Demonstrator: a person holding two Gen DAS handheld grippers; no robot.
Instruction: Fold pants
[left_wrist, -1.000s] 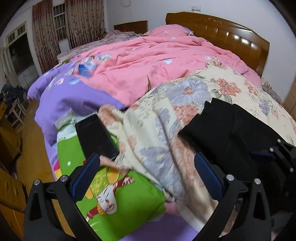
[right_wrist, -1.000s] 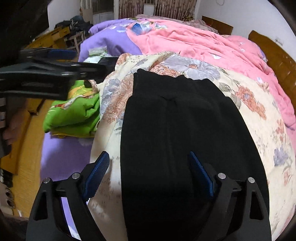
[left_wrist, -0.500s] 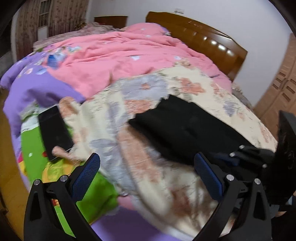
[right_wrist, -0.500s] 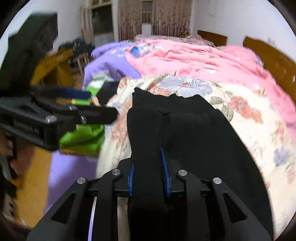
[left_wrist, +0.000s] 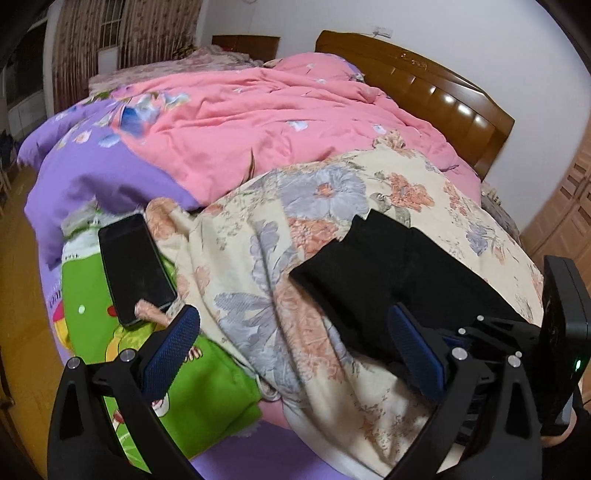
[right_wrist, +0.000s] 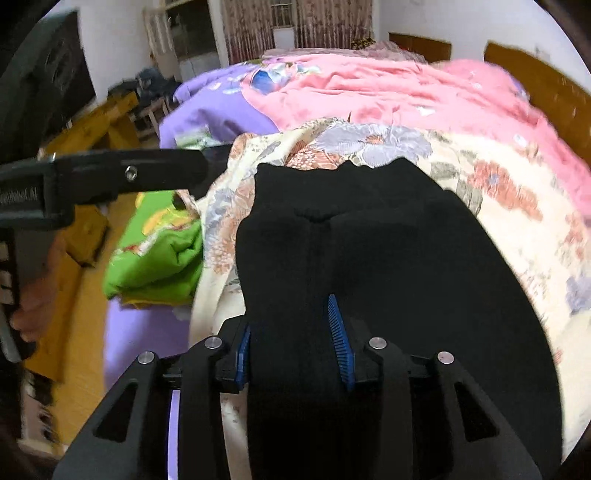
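Note:
The black pants (right_wrist: 399, 258) lie on a cream floral blanket (right_wrist: 524, 229) on the bed; they also show in the left wrist view (left_wrist: 388, 273). My right gripper (right_wrist: 293, 341) is shut on a raised fold of the pants at their near edge. My left gripper (left_wrist: 291, 339) is open and empty, hovering over the blanket's near edge, left of the pants. The left gripper also shows from the side at the left of the right wrist view (right_wrist: 110, 177).
A black phone (left_wrist: 135, 267) lies on a green cartoon cloth (left_wrist: 177, 398) at the left. A pink quilt (left_wrist: 277, 122) and purple cover (left_wrist: 92, 177) fill the bed behind. A wooden headboard (left_wrist: 424, 85) stands at the back. Wooden floor lies left.
My right gripper has closed on a fold of the pants and lifted it slightly. My left gripper has stayed open and swung about over the blanket's edge.

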